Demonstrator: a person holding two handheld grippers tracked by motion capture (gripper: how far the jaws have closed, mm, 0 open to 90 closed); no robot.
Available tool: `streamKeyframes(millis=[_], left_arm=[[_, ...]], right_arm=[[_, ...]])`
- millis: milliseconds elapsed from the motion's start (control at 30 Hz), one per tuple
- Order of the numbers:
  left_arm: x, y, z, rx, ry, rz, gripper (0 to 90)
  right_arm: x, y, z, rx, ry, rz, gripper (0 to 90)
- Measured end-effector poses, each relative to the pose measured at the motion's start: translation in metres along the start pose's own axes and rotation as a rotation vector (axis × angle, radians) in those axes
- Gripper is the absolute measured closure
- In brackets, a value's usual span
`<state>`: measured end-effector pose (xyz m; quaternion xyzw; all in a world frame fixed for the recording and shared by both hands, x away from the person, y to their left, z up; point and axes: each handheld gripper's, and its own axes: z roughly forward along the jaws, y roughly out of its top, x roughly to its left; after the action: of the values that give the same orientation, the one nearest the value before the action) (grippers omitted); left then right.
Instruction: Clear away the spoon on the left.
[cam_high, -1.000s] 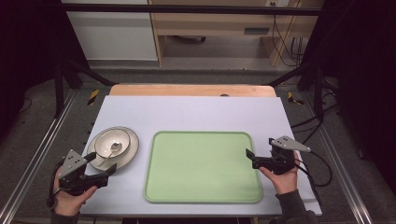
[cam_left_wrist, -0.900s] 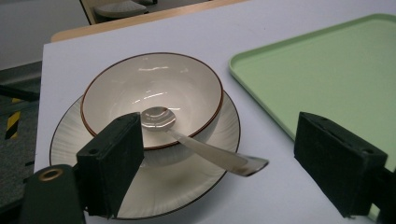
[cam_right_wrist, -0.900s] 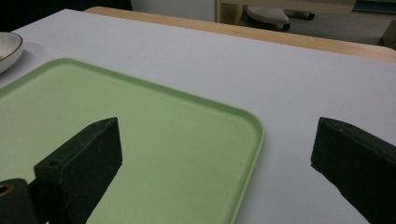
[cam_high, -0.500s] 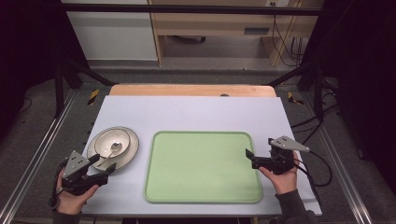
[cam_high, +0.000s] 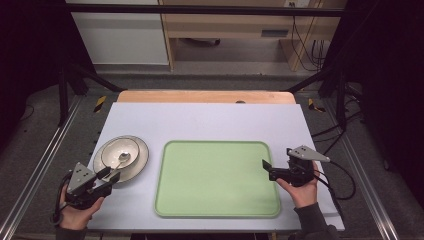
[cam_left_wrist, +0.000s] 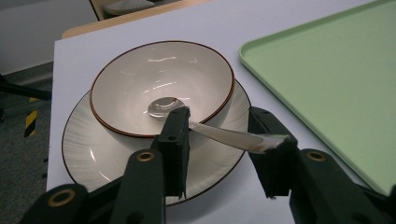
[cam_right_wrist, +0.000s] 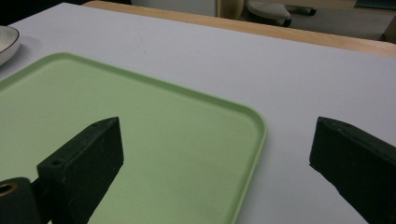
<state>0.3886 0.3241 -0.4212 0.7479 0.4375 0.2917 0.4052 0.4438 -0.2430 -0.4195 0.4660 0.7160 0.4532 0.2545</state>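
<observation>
The spoon (cam_left_wrist: 219, 135) is straddled by the closing left gripper (cam_left_wrist: 229, 140) — not yet pinched; it could be nudged off-centre — the bowl (cam_left_wrist: 161, 84) tipped.

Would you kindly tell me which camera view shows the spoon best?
The left gripper view: the spoon appears close up, its head in the bowl and its handle reaching out over the rim. The high view shows it small; in the right gripper view I cannot make it out.

Brightness: table (cam_high: 210, 117) evenly lit from overhead; surrounding room falls to near black.
Glare: soft white streaks inside the bowl (cam_left_wrist: 161, 88).
Shadows: faint, short.
Focus: high view slightly soft; nearest black jaws in both gripper views blurred.
</observation>
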Motion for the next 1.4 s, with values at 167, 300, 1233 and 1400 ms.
streamKeyframes(millis=[167,300,1233,1400], left_arm=[[-0.0007,0.0003,-0.0006,0.000,0.010,0.005,66.2],[-0.0011,0.0003,-0.0011,0.000,0.017,0.007,69.8],[0.0028,0.0007,-0.0051,0.019,0.051,-0.022,85.8],[0.0037,0.0006,-0.0057,0.021,0.051,-0.026,86.9]], right_arm=[[0.0005,-0.0004,0.0011,0.006,0.000,-0.003,3.3],[0.0005,-0.0007,0.0013,0.010,-0.002,-0.009,3.3],[0.0006,-0.0008,0.0018,0.018,0.001,-0.009,3.2],[0.0006,-0.0008,0.0020,0.019,0.002,-0.008,3.2]])
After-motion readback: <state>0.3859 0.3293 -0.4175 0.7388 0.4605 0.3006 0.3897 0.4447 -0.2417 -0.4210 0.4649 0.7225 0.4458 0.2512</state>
